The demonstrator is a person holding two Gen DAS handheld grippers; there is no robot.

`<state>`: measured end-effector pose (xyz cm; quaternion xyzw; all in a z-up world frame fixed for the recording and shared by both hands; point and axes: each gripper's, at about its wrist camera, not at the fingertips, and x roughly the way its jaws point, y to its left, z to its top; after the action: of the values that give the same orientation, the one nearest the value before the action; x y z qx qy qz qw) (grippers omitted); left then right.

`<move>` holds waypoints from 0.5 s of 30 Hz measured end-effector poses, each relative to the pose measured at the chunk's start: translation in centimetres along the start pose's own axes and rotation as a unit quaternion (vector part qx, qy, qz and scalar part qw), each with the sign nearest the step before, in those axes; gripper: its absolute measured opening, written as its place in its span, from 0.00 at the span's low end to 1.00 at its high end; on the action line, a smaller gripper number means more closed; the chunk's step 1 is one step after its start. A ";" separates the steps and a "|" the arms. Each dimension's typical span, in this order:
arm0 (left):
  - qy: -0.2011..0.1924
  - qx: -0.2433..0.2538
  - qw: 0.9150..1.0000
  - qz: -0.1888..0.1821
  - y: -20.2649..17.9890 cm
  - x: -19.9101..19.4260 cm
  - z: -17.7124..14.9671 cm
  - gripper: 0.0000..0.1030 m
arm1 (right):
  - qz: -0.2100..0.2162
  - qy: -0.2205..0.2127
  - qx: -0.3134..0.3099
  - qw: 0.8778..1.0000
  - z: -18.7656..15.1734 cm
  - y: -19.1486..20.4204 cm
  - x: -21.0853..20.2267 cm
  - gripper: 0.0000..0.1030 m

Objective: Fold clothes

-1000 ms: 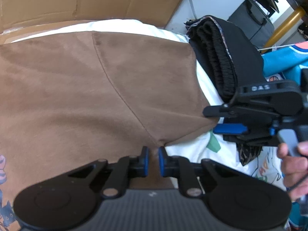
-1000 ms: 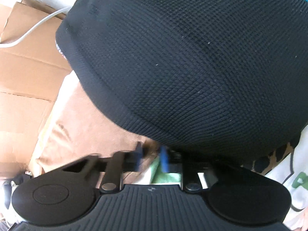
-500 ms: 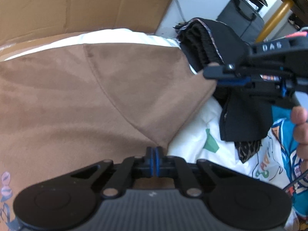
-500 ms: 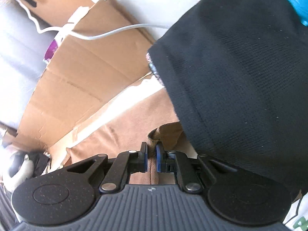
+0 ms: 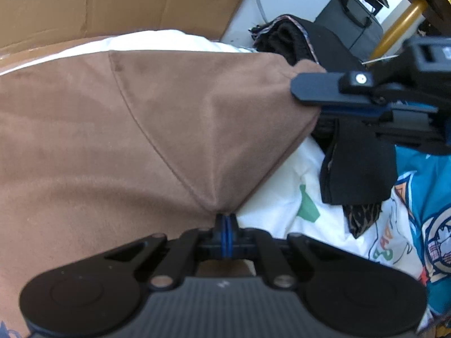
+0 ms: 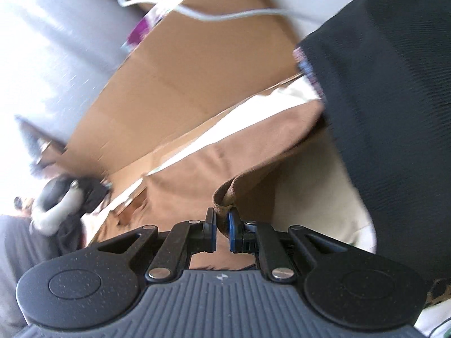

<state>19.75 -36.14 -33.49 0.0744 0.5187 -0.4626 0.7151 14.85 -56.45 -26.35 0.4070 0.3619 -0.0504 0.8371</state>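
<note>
1. Left wrist view: the left gripper [image 5: 226, 226], apart a second earlier, had since come together and was clamped on the near corner of the brown cloth [image 5: 118, 129].
2. Over the same second the right gripper [image 5: 310, 104] had taken the far right corner and lifted it, so the hem between the two corners was stretched taut. I judged the cloth ready to be carried over into a fold.
3. The cloth looked soft and suede-like, matte, with one diagonal seam. It lay over white fabric [image 5: 284, 205], with cardboard [image 5: 118, 2] behind.
4. A ribbed black garment [image 5: 358, 166] lay just beside it, then a teal printed shirt [image 5: 422, 174].
5. Right wrist view: the right gripper [image 6: 222, 232] pinched a thick rolled brown edge, its fingers held narrowly apart by it; the frame was blurred.
</note>
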 end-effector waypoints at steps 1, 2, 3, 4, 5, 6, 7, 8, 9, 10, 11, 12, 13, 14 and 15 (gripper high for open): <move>-0.001 0.001 1.000 0.001 -0.1 0.1 0.1 0.02 | 0.006 0.006 0.003 1.000 -0.1 0.0 0.1 0.06; -0.001 0.002 1.000 0.001 -0.1 0.2 0.1 0.02 | 0.012 0.013 0.006 1.000 -0.3 0.1 0.3 0.06; -0.001 0.000 1.000 0.001 -0.1 0.2 0.1 0.02 | 0.019 0.019 0.010 1.000 -0.4 0.1 0.4 0.06; -0.002 -0.005 1.000 -0.002 0.0 0.2 0.1 0.02 | 0.025 0.025 0.013 0.999 -0.6 0.2 0.5 0.06; -0.002 -0.011 1.000 -0.004 0.2 0.2 0.0 0.02 | 0.031 0.031 0.016 0.999 -0.7 0.2 0.7 0.06; -0.004 -0.017 1.000 -0.007 0.3 0.2 -0.1 0.02 | 0.037 0.038 0.019 0.998 -0.9 0.3 0.8 0.06; -0.006 -0.023 1.000 -0.009 0.5 0.2 -0.2 0.02 | 0.044 0.044 0.022 0.998 -1.0 0.3 0.9 0.06; -0.009 -0.027 1.000 -0.011 0.6 0.3 -0.3 0.02 | 0.050 0.050 0.027 0.997 -1.2 0.3 1.1 0.06; -0.013 -0.031 0.999 -0.012 0.6 0.3 -0.4 0.03 | 0.054 0.057 0.037 0.996 -1.4 0.1 1.1 0.06; -0.016 -0.034 0.999 -0.013 0.7 0.3 -0.5 0.03 | 0.060 0.064 0.044 0.995 -1.6 -0.1 1.3 0.06; -0.019 -0.038 0.999 -0.014 0.7 0.3 -0.6 0.03 | 0.063 0.070 0.048 0.994 -1.8 -0.2 1.4 0.06; -0.023 -0.043 0.999 -0.015 0.8 0.3 -0.8 0.03 | 0.066 0.075 0.050 0.994 -2.0 -0.3 1.5 0.06; -0.026 -0.050 0.998 -0.017 0.9 0.3 -0.9 0.03 | 0.068 0.079 0.051 0.993 -2.2 -0.3 1.7 0.06; -0.029 -0.058 0.998 -0.019 1.0 0.3 -1.0 0.03 | 0.069 0.082 0.051 0.993 -2.3 -0.3 1.8 0.06; -0.032 -0.068 0.997 -0.020 1.1 0.4 -1.1 0.03 | 0.070 0.085 0.051 0.993 -2.4 -0.3 1.9 0.06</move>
<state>19.83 -35.06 -34.72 0.0005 0.5273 -0.4427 0.7253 14.75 -54.53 -28.78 0.4767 0.3988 0.0248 0.7830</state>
